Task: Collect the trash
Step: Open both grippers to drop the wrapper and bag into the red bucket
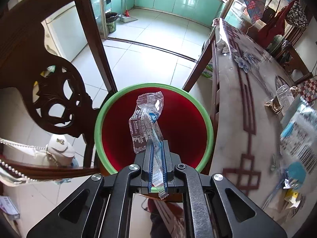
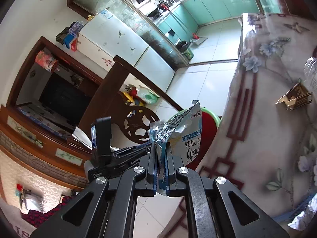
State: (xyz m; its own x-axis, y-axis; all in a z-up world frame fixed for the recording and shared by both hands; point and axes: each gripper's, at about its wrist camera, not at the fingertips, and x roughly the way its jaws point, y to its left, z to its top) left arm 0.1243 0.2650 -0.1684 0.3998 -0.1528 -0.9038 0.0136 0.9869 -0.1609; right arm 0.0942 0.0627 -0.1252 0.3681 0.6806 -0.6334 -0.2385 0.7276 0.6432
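Observation:
My left gripper (image 1: 157, 141) is shut on a clear brown-printed snack wrapper (image 1: 147, 117) and holds it right above the open mouth of a red bin with a green rim (image 1: 103, 111). My right gripper (image 2: 160, 143) is shut on a blue-and-white snack wrapper (image 2: 182, 130); it hangs beside the table edge, near the same bin (image 2: 210, 127). That wrapper also shows, blurred, at the right edge of the left wrist view (image 1: 299, 132). The left gripper's body (image 2: 103, 138) shows to the left in the right wrist view.
A table with a flowered plastic cover (image 1: 247, 103) stands right of the bin, carrying a plastic bottle (image 1: 285, 97), a small cardboard box (image 2: 295, 97) and more wrappers (image 1: 293, 180). A carved dark wooden chair (image 1: 49, 91) stands left of the bin. Tiled floor (image 1: 150, 39) lies beyond.

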